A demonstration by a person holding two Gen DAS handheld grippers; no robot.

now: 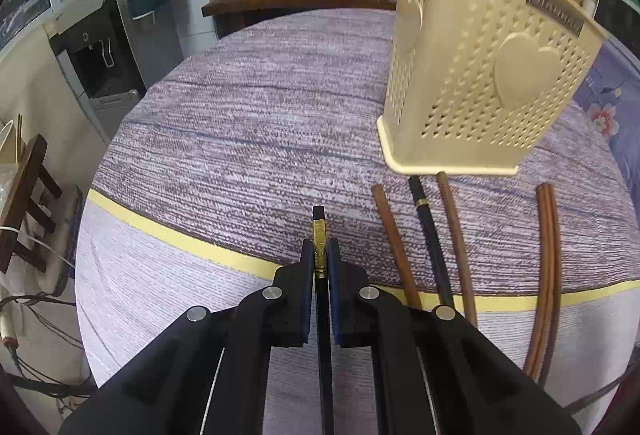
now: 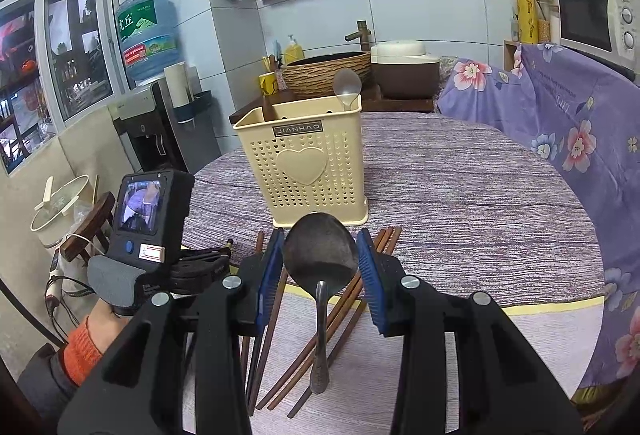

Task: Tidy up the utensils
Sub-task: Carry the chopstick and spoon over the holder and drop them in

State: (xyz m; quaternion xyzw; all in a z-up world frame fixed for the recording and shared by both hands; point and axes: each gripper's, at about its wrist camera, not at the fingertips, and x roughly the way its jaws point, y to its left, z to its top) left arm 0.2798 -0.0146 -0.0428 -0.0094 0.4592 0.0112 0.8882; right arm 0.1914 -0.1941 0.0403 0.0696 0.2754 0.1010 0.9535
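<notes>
My left gripper [image 1: 320, 255] is shut on a black chopstick with a gold band [image 1: 319, 239], low over the striped tablecloth. A cream perforated utensil holder [image 1: 476, 75] stands to its right; in the right wrist view the holder [image 2: 306, 171] has a spoon [image 2: 347, 85] in it. Brown chopsticks [image 1: 456, 235] and another black one [image 1: 430, 227] lie in front of the holder. My right gripper [image 2: 320, 255] is shut on the bowl of a metal spoon [image 2: 320, 259], held above the chopsticks [image 2: 344, 299].
The round table [image 1: 240, 123] has a purple striped cloth with a yellow band. A water dispenser [image 1: 104, 47] and a wooden stool [image 1: 28, 195] stand left. A wooden counter with a basin [image 2: 326, 73] is behind, and a flowered cover [image 2: 568, 123] is at the right.
</notes>
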